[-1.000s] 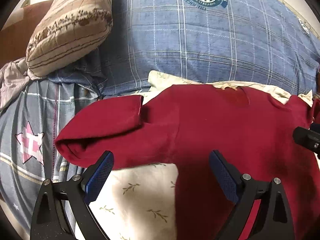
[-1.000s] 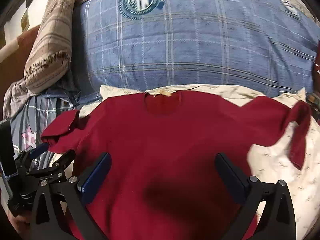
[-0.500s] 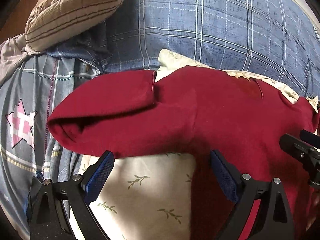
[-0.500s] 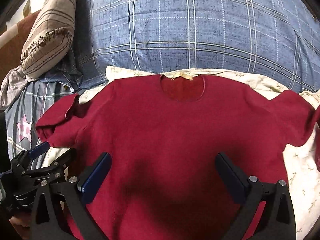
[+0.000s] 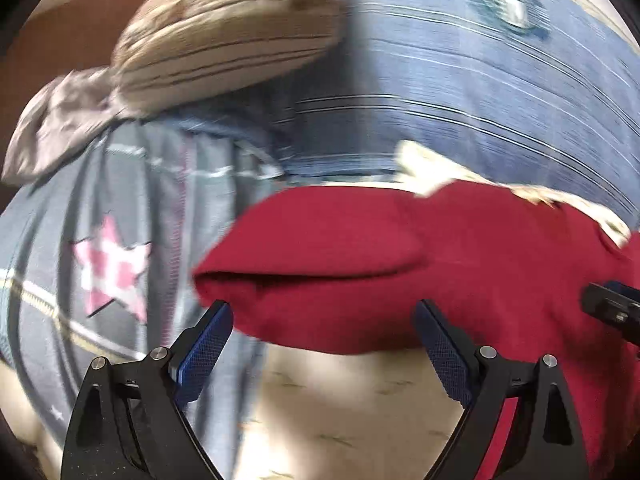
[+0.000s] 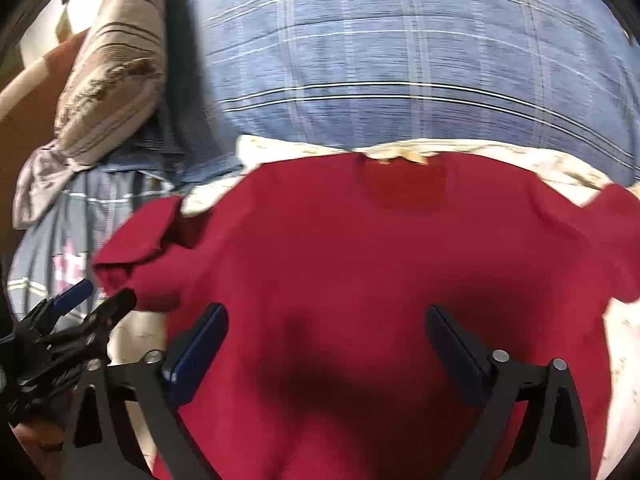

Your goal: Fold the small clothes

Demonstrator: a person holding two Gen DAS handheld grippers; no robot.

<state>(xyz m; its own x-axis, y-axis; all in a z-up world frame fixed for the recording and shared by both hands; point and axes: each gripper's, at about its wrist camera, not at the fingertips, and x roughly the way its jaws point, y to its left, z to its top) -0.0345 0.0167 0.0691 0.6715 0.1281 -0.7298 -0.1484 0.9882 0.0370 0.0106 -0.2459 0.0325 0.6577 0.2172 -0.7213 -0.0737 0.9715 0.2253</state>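
Left wrist view: the left hand-held gripper [image 5: 322, 340] is held wide open and empty, just short of the red shirt's [image 5: 500, 264] doubled-over sleeve [image 5: 320, 240]; the cuff should be pinched squarely.
Right wrist view: the right hand-held gripper [image 6: 326, 340] is spread wide, empty, above the shirt body on the bed [image 6: 624, 344]; free room is judged toward the bed's right edge.

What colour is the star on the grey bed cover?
The star is pink and white checked, seen best in the left wrist view.
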